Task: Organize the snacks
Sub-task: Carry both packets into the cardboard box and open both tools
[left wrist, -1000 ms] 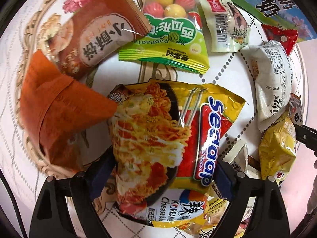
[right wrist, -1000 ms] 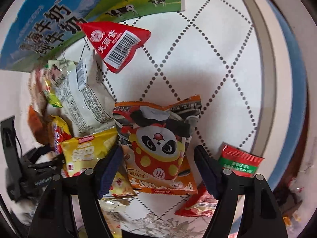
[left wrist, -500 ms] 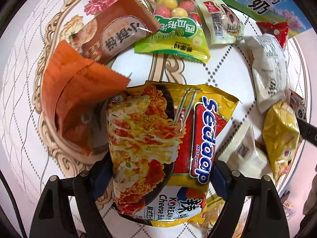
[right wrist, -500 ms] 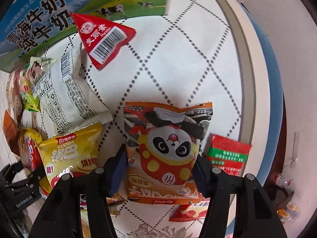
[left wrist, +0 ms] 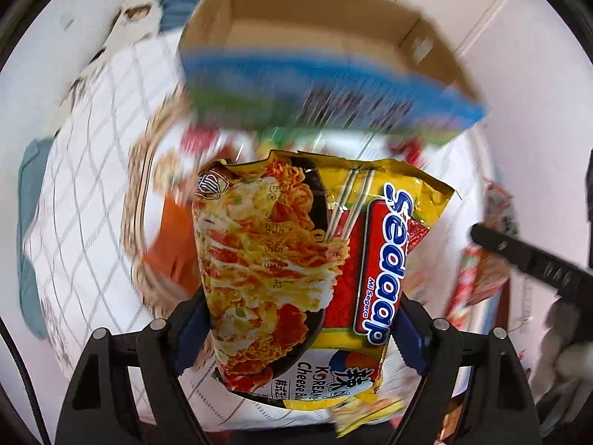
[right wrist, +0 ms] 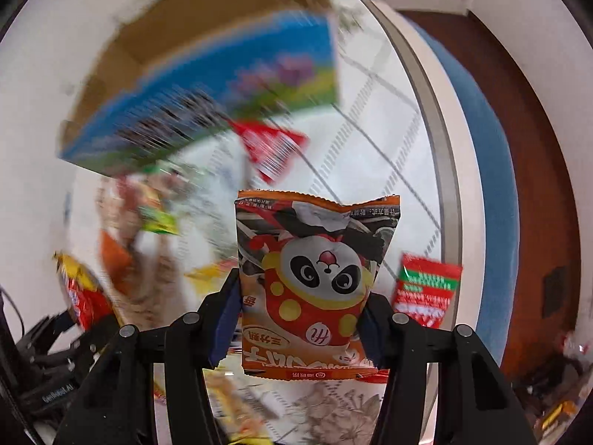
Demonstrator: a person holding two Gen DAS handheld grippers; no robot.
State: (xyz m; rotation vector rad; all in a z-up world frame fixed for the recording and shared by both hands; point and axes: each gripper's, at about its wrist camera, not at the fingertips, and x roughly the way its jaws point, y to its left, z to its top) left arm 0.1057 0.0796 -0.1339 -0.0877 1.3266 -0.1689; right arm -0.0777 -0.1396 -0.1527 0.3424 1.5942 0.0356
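Note:
My left gripper [left wrist: 296,330] is shut on a yellow Sedaap noodle packet [left wrist: 296,270] and holds it above the table, pointing at an open cardboard box [left wrist: 315,37] with blue and green sides. My right gripper [right wrist: 300,322] is shut on an orange panda snack bag [right wrist: 315,278] and holds it up too, with the same box [right wrist: 207,66] ahead on the left. The left gripper and its packet [right wrist: 78,293] show at the lower left of the right wrist view. The right gripper's finger [left wrist: 526,259] shows at the right of the left wrist view.
Loose snacks lie on the white quilted table [right wrist: 370,118]: a red triangular packet [right wrist: 274,148], a red-green sachet [right wrist: 426,289], an orange bag [left wrist: 178,244] and blurred others. The table's rim and a blue edge [right wrist: 481,148] run along the right.
Both grippers have risen and tilted up with their packets. The open cardboard box has come into view ahead, and the snacks on the table have dropped lower and blurred.

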